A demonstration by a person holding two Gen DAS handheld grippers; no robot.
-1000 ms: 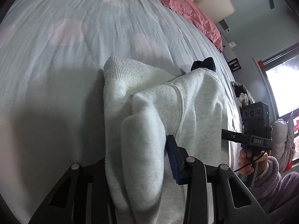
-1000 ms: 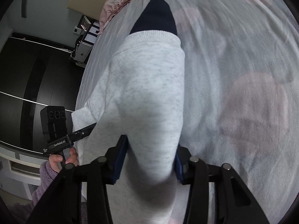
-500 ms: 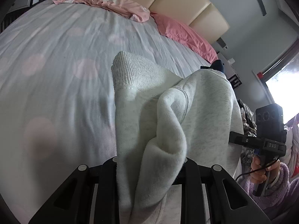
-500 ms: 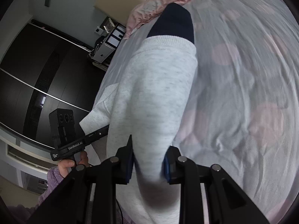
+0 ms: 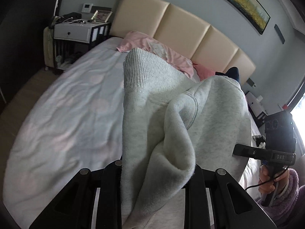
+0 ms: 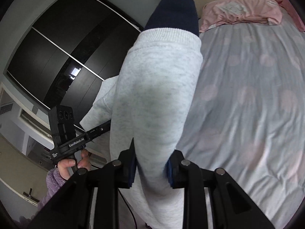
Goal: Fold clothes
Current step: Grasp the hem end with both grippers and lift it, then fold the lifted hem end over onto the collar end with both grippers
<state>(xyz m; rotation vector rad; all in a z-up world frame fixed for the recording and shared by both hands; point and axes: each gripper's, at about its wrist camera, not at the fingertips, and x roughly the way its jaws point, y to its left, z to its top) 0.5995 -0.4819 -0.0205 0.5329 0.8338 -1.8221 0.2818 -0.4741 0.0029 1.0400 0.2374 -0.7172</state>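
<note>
Both grippers clamped on the grey sweatshirt, held up over the bed.

My left gripper [image 5: 157, 171] has its jaws closed on a thick bunched fold of the sweatshirt [image 5: 209, 114]; ribbed hem [image 5: 146, 72] stands up just ahead of it. My right gripper [image 6: 151, 168] pinches a sleeve [image 6: 158, 95] between its blue pads, navy cuff [image 6: 173, 9] at the far end. Ahead of and below both: bed [image 5: 63, 126] with pale dotted cover, wrinkled. Pink pillows [image 5: 162, 53] against a beige padded headboard [image 5: 179, 30] beyond. Nightstand [image 5: 76, 32] far left of my left gripper, painting [image 5: 238, 2] on the wall above. Dark sliding wardrobe [image 6: 63, 57] left of my right gripper.
</note>
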